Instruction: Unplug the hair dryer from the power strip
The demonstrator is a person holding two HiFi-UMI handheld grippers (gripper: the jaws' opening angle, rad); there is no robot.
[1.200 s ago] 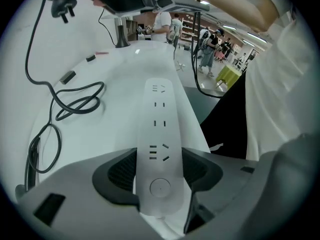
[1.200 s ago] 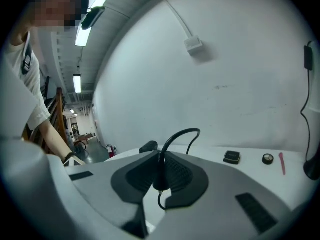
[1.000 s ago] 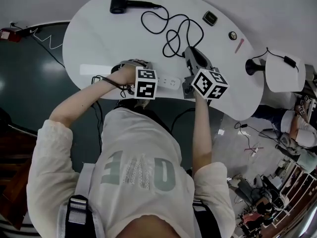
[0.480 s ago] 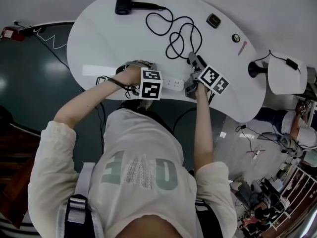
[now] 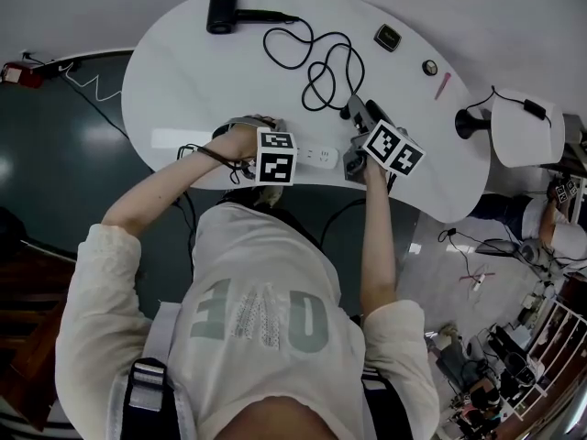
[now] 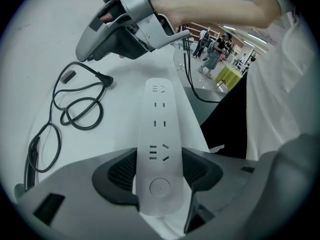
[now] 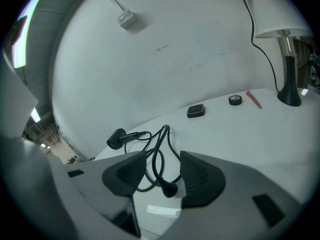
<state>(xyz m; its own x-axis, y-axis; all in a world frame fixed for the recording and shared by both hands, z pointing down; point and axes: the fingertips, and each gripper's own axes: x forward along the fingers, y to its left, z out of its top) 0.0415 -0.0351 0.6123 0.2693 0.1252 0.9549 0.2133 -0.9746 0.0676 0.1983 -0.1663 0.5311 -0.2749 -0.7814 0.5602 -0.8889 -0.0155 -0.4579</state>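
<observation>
The white power strip (image 6: 159, 129) lies near the table's front edge, and every socket I can see is empty. My left gripper (image 6: 159, 160) is shut on its switch end, pads pressed to both sides. The black hair dryer (image 5: 220, 9) rests at the far side, its cord (image 5: 316, 67) looping back toward me. The cord's plug (image 7: 169, 188) lies loose on the table between the jaws of my right gripper (image 7: 162, 166). Those jaws have just been opening and do not touch the plug. The right gripper (image 6: 92, 46) hovers just beyond the strip's far end.
A small black box (image 7: 195, 111), a round cap (image 7: 235, 100) and a pink pen (image 7: 254, 99) lie at the far right. A lamp (image 7: 287, 74) stands beyond them. The white table's (image 5: 183, 81) front edge runs right under my hands.
The right gripper has sunk toward the table and rolled a little. The left gripper and the power strip have stayed put.
</observation>
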